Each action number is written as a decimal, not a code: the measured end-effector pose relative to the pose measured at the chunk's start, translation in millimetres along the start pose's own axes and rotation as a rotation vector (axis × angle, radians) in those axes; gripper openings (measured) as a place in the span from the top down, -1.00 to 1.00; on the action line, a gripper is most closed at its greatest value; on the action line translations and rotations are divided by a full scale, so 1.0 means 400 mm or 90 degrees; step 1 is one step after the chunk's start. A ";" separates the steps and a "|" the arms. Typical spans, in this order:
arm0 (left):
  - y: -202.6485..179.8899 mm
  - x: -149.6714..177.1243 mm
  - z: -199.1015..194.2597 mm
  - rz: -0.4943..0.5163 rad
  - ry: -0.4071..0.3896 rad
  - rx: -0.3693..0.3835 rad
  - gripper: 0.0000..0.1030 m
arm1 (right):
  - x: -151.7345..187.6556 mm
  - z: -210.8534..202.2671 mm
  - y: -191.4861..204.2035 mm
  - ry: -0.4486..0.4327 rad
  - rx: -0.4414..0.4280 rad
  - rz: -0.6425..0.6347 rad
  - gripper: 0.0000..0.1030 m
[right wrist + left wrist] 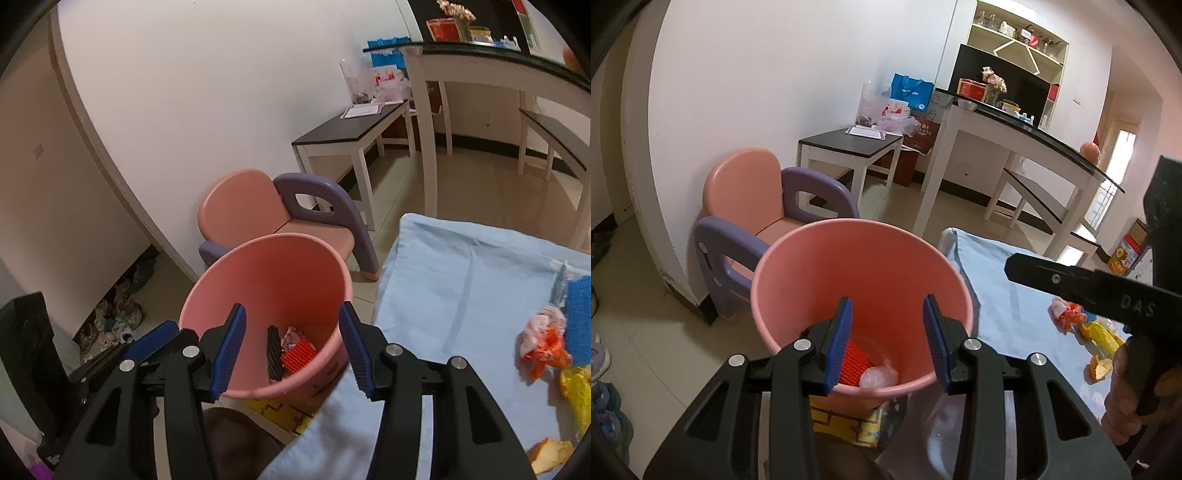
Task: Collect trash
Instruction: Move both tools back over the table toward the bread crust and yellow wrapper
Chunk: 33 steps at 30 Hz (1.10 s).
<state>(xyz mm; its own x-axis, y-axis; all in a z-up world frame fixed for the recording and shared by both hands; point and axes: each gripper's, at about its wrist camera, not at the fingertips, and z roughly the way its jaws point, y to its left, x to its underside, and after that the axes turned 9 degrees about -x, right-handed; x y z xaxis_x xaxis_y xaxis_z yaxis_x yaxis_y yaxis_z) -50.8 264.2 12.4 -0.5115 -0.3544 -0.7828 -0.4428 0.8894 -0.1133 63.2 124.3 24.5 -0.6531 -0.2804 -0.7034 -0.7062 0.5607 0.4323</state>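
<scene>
A pink bucket (864, 266) stands beside a table covered with a light blue cloth (1001, 280). My left gripper (888, 343) hangs open above its mouth with nothing between the blue pads. Inside lie a red ribbed piece (853, 363) and a clear wrapper (879, 376). My right gripper (291, 347) is also open and empty over the bucket (266, 280), where a black strip (274, 352) lies beside the red piece (297, 356). On the cloth (461, 295) lie an orange-white wrapper (543, 343), a yellow wrapper (576, 395) and orange peel (550, 454).
A pink and purple child's chair (746, 206) stands behind the bucket against the white wall. Farther back are a low white bench with a dark top (849, 144) and a tall white table (1015, 129). Shoes (114, 314) lie on the floor at left. A yellow patterned object (857, 424) sits under the bucket.
</scene>
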 end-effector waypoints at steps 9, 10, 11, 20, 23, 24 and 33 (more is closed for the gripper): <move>-0.083 0.021 -0.033 0.043 0.001 0.022 0.22 | 0.080 -0.116 -0.017 -0.012 0.027 -0.027 -0.01; -0.096 0.023 -0.037 0.049 0.000 0.025 0.22 | 0.096 -0.132 -0.023 -0.011 0.034 -0.030 -0.01; -0.108 0.026 -0.041 0.055 0.000 0.029 0.22 | 0.108 -0.146 -0.028 -0.011 0.039 -0.030 -0.01; -0.233 0.053 -0.048 0.108 0.009 0.065 0.22 | 0.206 -0.236 -0.077 -0.001 0.056 0.000 -0.03; -0.277 0.055 -0.054 0.126 0.007 0.077 0.22 | 0.218 -0.261 -0.088 -0.004 0.050 0.006 -0.07; -0.287 0.057 -0.056 0.131 0.004 0.080 0.22 | 0.223 -0.271 -0.091 -0.006 0.046 0.008 -0.16; -0.362 0.062 -0.051 0.151 0.009 0.093 0.22 | 0.240 -0.364 -0.133 -0.078 0.053 0.040 -0.54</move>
<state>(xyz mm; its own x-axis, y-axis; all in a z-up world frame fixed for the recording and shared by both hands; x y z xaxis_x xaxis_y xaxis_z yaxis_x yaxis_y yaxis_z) -14.1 120.7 21.8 -0.5985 -0.1345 -0.7897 -0.1996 0.9798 -0.0156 -1.9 -45.9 16.1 -0.6537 -0.1489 -0.7419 -0.6368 0.6379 0.4331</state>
